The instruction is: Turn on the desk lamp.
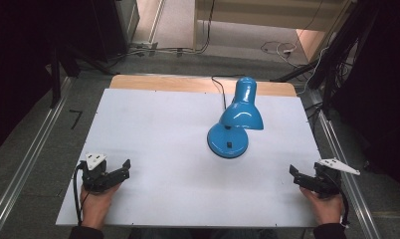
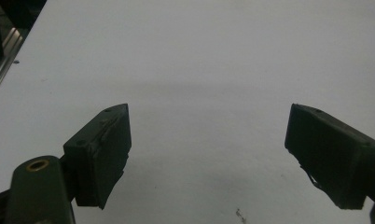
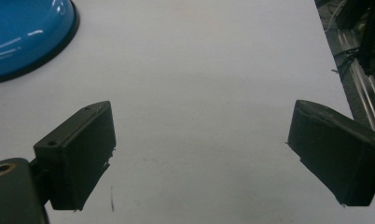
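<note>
A blue desk lamp stands right of the middle of the white table, its shade tilted down over its round base; a black cord runs from it toward the far edge. My left gripper rests near the front left corner, held by a hand, jaws open and empty. Its own view shows the left gripper with wide-spread pads over bare white surface. My right gripper sits near the front right edge, open and empty. In its own view the right gripper points across the table, with the lamp base at upper left.
Metal rails run along the floor on both sides of the table. Cables lie on the floor behind it. A wooden strip shows along the table's far edge. Dark stands flank the scene.
</note>
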Demonstrator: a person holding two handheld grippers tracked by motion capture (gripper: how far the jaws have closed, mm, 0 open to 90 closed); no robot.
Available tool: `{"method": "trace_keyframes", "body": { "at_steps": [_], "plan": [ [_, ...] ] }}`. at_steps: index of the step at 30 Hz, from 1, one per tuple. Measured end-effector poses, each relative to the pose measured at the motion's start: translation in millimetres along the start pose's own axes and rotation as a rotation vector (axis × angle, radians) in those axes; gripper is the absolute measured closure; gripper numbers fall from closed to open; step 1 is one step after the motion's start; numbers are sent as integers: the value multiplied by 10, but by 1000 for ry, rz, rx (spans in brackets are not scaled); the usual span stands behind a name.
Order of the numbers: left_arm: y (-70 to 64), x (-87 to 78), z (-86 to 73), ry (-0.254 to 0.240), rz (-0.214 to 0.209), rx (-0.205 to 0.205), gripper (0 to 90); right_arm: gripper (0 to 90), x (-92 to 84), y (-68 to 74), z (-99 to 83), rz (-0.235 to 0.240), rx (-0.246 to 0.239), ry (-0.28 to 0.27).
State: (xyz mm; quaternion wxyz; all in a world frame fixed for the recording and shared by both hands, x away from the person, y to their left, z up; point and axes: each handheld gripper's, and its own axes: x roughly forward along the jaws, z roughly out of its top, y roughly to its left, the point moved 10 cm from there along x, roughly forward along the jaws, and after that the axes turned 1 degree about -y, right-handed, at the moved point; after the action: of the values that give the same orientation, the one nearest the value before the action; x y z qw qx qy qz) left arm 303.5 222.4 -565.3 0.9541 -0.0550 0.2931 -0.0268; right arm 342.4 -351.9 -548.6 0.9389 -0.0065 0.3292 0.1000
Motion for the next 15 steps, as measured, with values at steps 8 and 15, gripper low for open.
{"method": "trace_keyframes", "body": {
  "at_steps": [8,15],
  "plan": [
    [-4,2,-7,3,3,2,152,62,-5,57,33,19,9,-13],
    [5,11,-7,4,6,1,152,64,26,84,40,21,8,2]
  ]
}}
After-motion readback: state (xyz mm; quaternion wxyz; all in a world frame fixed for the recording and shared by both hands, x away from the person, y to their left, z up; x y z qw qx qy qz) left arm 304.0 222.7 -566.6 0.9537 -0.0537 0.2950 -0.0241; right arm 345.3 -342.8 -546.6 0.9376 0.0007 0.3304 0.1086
